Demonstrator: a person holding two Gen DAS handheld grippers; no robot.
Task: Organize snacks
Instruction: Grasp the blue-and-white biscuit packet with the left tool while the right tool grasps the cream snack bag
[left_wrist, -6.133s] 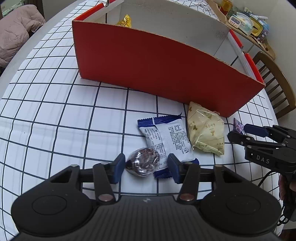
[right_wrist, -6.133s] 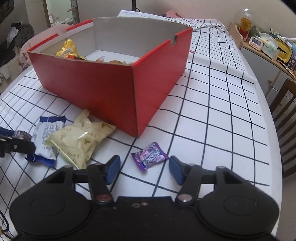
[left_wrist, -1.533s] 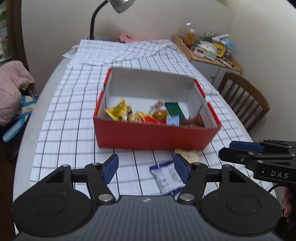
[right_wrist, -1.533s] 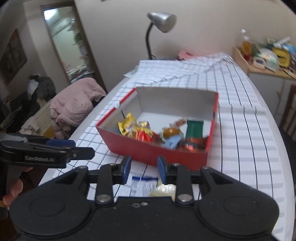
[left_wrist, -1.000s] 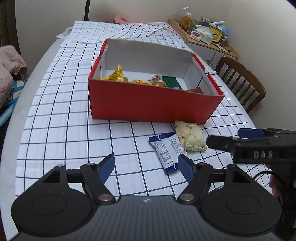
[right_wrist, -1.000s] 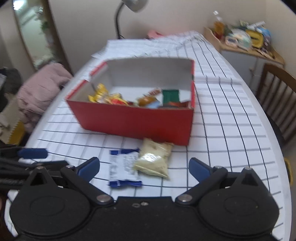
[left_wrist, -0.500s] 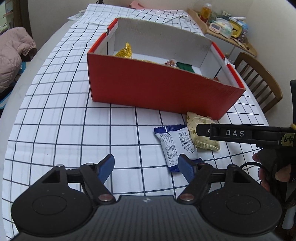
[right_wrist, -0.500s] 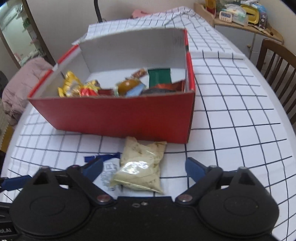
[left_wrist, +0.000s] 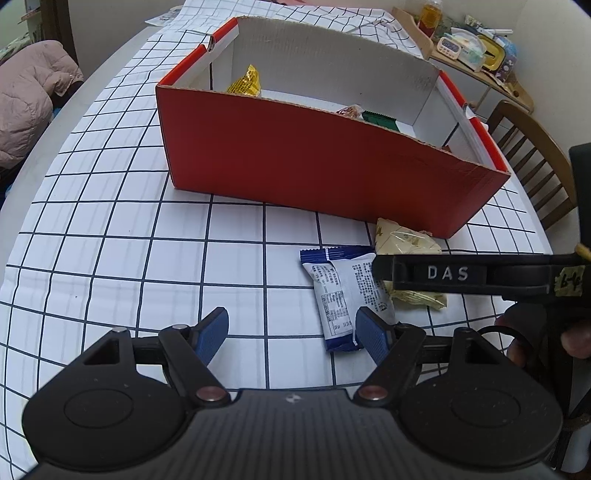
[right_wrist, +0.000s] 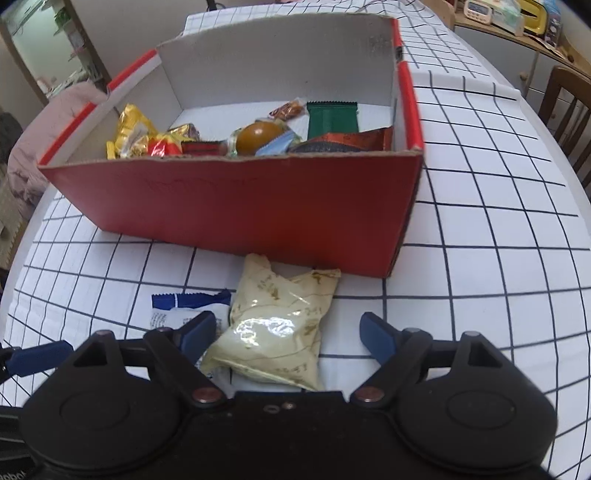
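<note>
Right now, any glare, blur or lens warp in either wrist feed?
Left wrist view: sharp, but the tablecloth grid bows strongly toward the edges. Right wrist view: softer overall, a bright glare patch on the cream snack packet, the same fisheye bowing, and the red box front wall in shade.

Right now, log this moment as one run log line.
left gripper: open, empty | right gripper: open over beige packet | blue packet: on tablecloth | red box: holds snacks
</note>
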